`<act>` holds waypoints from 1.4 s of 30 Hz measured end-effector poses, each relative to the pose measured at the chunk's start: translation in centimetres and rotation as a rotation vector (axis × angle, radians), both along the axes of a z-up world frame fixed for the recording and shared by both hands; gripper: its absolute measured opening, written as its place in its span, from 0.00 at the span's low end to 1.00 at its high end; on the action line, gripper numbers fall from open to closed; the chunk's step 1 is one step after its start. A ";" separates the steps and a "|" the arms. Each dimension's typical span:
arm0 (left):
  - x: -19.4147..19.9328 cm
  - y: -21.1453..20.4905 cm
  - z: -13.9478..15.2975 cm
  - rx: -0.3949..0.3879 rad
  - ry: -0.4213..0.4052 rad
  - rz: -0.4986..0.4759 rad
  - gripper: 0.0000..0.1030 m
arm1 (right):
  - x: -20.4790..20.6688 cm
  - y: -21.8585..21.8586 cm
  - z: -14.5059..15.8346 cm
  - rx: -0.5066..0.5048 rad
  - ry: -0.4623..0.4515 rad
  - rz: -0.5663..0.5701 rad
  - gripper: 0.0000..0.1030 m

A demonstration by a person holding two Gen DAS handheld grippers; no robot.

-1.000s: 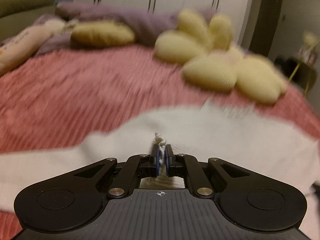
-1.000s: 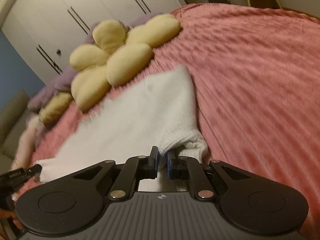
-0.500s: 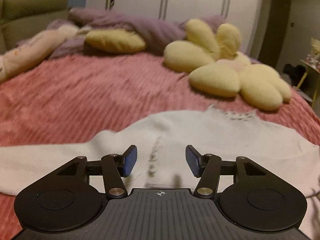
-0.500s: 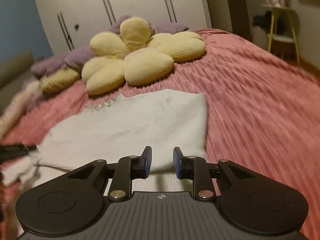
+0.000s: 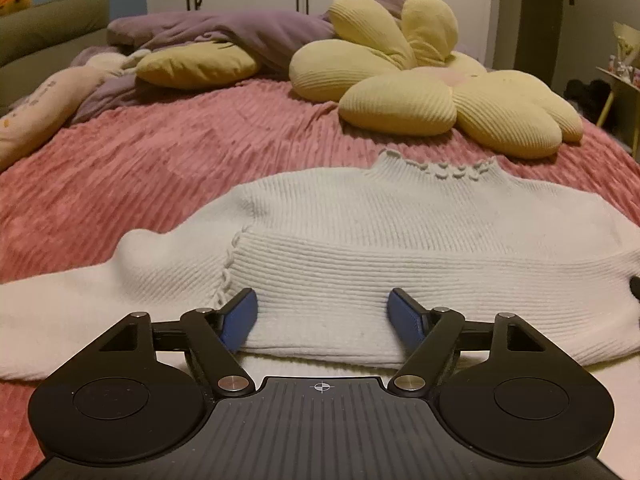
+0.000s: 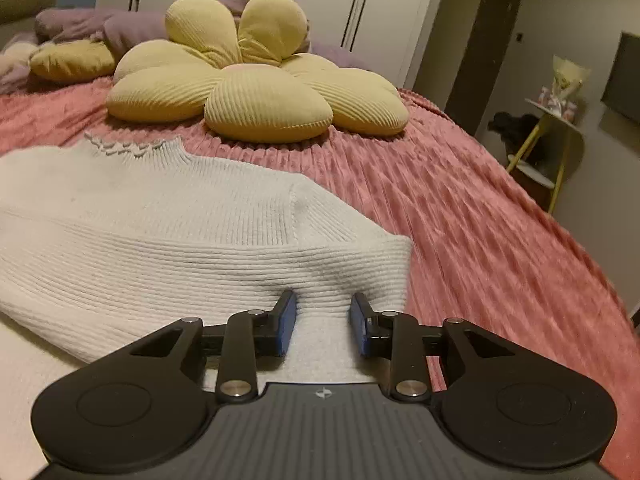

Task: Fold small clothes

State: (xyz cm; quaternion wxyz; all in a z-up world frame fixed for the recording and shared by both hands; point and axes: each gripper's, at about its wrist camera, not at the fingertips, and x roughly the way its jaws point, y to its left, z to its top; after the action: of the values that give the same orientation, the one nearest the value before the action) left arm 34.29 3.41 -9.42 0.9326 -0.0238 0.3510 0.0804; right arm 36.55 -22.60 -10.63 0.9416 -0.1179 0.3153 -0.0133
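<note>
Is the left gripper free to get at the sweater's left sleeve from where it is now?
Probably yes. The left gripper is open over the folded sweater, and the sleeve lies flat on the bedspread beside it, with nothing on top.

Your left gripper [image 5: 323, 316] is hovering with jaws spread wide over the folded white sweater [image 5: 360, 248], which is lying on the pink bedspread [image 5: 180, 148].

Dim warm light, seemingly fisheye-warped edges
</note>
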 end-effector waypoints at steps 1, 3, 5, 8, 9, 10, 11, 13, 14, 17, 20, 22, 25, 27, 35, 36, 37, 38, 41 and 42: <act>-0.1 0.1 0.2 -0.009 0.007 0.006 0.76 | -0.1 0.2 0.0 -0.013 -0.002 0.003 0.28; -0.5 0.5 0.7 -0.037 0.017 0.017 0.78 | -0.6 0.1 0.7 0.011 0.001 0.006 0.28; -0.8 0.5 0.9 -0.043 0.024 0.022 0.79 | -1.6 -0.3 1.7 0.100 0.022 0.012 0.28; -1.4 0.5 1.3 -0.054 0.030 0.024 0.80 | -4.0 -0.5 2.5 0.182 0.026 0.048 0.28; -1.6 0.5 1.4 -0.058 0.031 0.022 0.81 | -4.8 -0.5 2.5 0.184 0.023 0.057 0.28; -1.7 0.4 1.4 -0.059 0.034 0.022 0.82 | -5.4 -0.4 2.5 0.186 0.025 0.063 0.28; -1.9 0.3 1.5 -0.059 0.039 0.021 0.82 | -5.9 -0.3 2.5 0.191 0.027 0.071 0.27; -2.1 0.1 1.6 -0.058 0.052 0.011 0.82 | -6.3 -0.1 2.4 0.188 0.036 0.080 0.27; -2.2 0.1 1.6 -0.057 0.056 0.006 0.82 | -6.3 0.0 2.2 0.174 0.042 0.083 0.27; -2.5 0.0 1.6 -0.056 0.069 0.003 0.82 | -6.2 0.0 1.9 0.149 0.053 0.084 0.27; -2.5 0.1 1.5 -0.059 0.080 0.003 0.82 | -6.0 -0.2 1.5 0.130 0.057 0.078 0.27; -2.6 0.2 1.5 -0.052 0.083 0.001 0.83 | -6.0 -0.1 1.2 0.102 0.053 0.081 0.27; -2.7 0.2 1.4 -0.040 0.088 -0.004 0.86 | -6.0 0.2 1.2 0.057 0.048 0.083 0.27; -2.8 0.4 1.3 -0.037 0.098 -0.007 0.89 | -5.8 0.2 1.1 0.040 0.049 0.077 0.27; -3.6 2.5 1.5 -0.052 0.126 0.032 0.89 | -4.7 -1.2 0.8 -0.018 0.050 0.012 0.27; -3.9 3.1 1.6 -0.076 0.126 0.043 0.89 | -4.6 -0.9 1.0 -0.031 0.056 0.013 0.27; -4.3 3.5 1.8 -0.099 0.120 0.045 0.89 | -4.7 -0.6 1.3 -0.045 0.061 0.017 0.28; -4.9 4.2 2.1 -0.129 0.107 0.046 0.89 | -5.0 -0.3 1.8 -0.050 0.060 0.022 0.29; -7.4 6.4 2.9 -0.195 0.042 0.065 0.93 | -7.6 -0.1 3.5 0.022 0.041 0.061 0.51; -8.5 7.5 3.1 -0.209 0.012 0.083 0.93 | -8.7 -0.1 4.0 0.048 0.032 0.076 0.59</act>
State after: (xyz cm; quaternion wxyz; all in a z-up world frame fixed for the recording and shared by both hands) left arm 25.76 10.95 -6.32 0.9188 -0.1348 0.3617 0.0821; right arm 27.81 -22.69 -6.64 0.9388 -0.1072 0.3257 0.0322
